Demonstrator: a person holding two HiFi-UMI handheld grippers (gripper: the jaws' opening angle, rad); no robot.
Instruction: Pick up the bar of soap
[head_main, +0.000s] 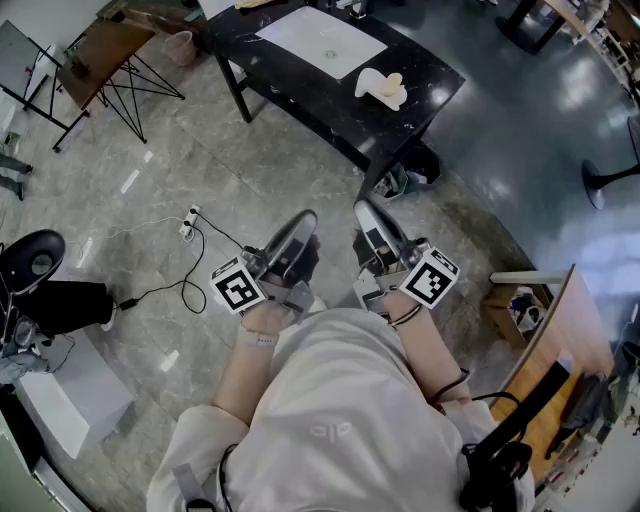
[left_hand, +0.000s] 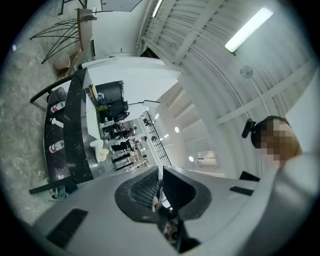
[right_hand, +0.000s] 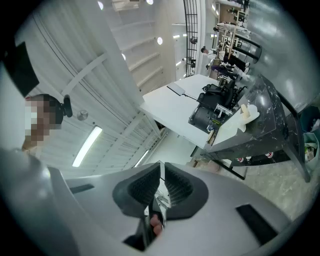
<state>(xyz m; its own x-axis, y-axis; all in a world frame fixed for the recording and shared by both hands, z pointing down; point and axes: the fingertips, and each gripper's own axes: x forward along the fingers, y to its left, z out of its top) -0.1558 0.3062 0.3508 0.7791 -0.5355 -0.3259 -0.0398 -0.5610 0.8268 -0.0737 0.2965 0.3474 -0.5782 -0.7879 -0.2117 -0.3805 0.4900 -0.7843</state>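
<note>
The pale yellow bar of soap (head_main: 393, 81) lies on a white dish (head_main: 376, 88) near the right end of a black marble table (head_main: 300, 95), far ahead of both grippers. The left gripper (head_main: 304, 224) and right gripper (head_main: 366, 212) are held side by side close to the person's body, above the floor, pointing toward the table. Both are shut with nothing between the jaws. In the left gripper view the gripper (left_hand: 161, 170) is tilted upward and the soap (left_hand: 103, 154) is small at the left. In the right gripper view, the soap (right_hand: 244, 108) is far beyond the gripper (right_hand: 161, 167).
A white sheet (head_main: 322, 42) lies on the table's middle. A wooden board on a folding stand (head_main: 100, 50) is at the far left. A power strip with cable (head_main: 188, 225) lies on the floor. A wooden chair (head_main: 560, 340) is at the right, and a green bin (head_main: 400, 180) sits under the table.
</note>
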